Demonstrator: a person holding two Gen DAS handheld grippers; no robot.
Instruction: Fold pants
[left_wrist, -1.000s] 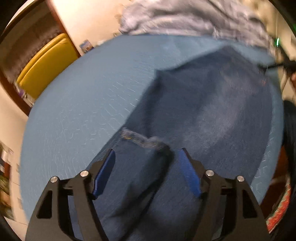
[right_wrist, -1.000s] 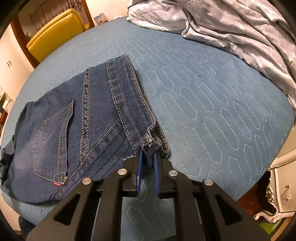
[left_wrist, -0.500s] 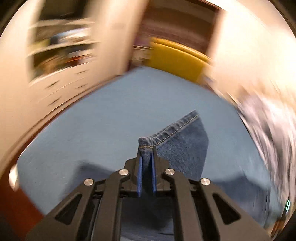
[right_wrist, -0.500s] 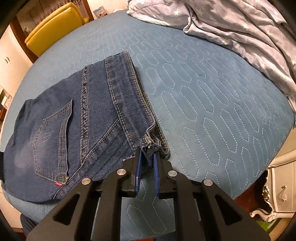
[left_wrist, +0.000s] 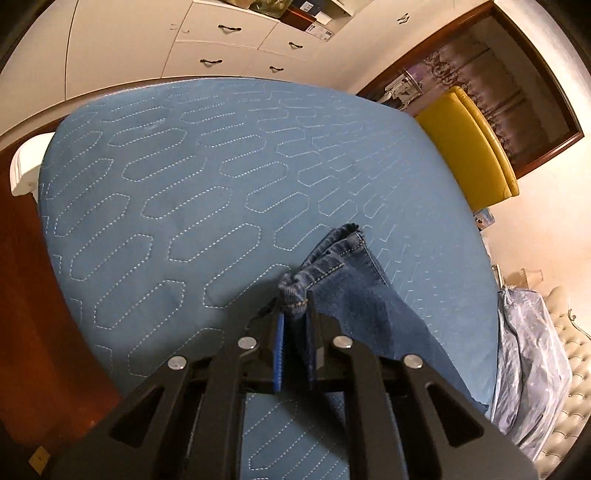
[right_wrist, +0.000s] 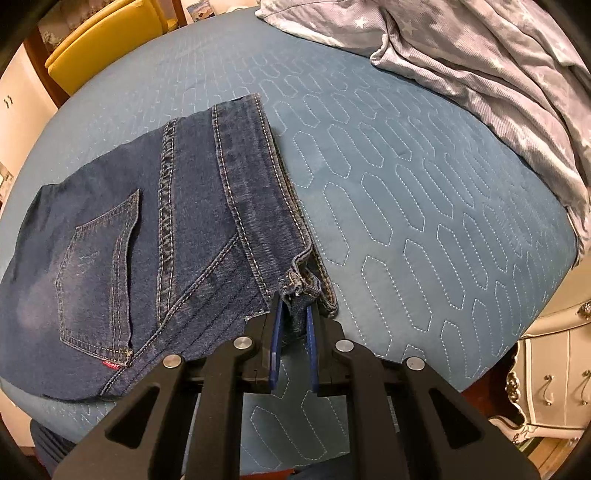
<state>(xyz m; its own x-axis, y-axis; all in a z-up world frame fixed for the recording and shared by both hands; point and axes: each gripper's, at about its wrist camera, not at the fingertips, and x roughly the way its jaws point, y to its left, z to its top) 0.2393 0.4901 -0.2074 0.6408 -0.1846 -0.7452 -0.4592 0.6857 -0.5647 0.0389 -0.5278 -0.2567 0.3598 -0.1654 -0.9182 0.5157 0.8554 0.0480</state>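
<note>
Dark blue jeans (right_wrist: 147, 236) lie folded on the blue quilted bed (right_wrist: 424, 206), back pocket up, waistband along their right edge. My right gripper (right_wrist: 293, 314) is shut on the near corner of the waistband, low at the bed's surface. My left gripper (left_wrist: 293, 314) is shut on a bunched hem of the jeans (left_wrist: 351, 280), and the cloth trails away to the right over the bed (left_wrist: 184, 184).
A grey star-print blanket (right_wrist: 480, 55) is heaped at the far right of the bed. A yellow chair (left_wrist: 469, 147) stands past the far edge. White drawers (left_wrist: 229, 44) line the wall. A white nightstand (right_wrist: 554, 369) stands at the near right.
My left gripper closed on the jeans hem, then swung round and lifted it so the view now faces the drawers. My right gripper has kept its hold and barely moved.
</note>
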